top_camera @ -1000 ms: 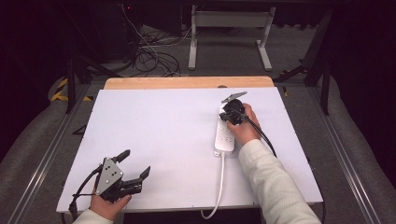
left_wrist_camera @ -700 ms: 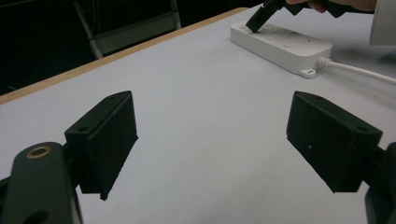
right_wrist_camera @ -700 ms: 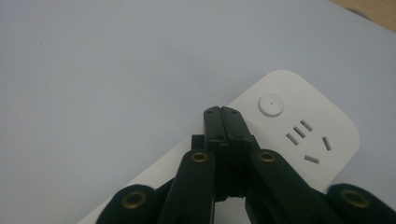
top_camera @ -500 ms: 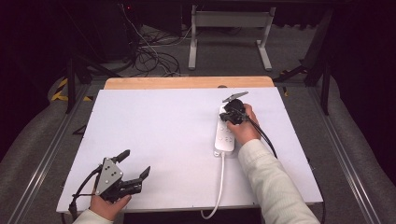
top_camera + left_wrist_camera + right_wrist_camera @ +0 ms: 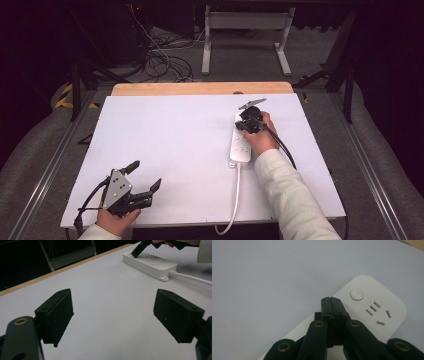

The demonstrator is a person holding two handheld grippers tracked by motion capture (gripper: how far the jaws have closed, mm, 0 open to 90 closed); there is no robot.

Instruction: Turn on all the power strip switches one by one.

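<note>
- white power strip (image 5: 240, 144) lies flat on the right half of the white table (image 5: 170, 150), long side running near to far, its cord (image 5: 232, 200) trailing off the near edge
- round button (image 5: 357, 294) sits at the strip's far end, socket slots just beside it
- right gripper (image 5: 248, 120) is clenched tight, nothing between the jaws, tips right over the strip's far end, just short of that button
- left gripper (image 5: 141, 176) sits at the near left corner, well apart from the strip, jaws spread wide and empty
</note>
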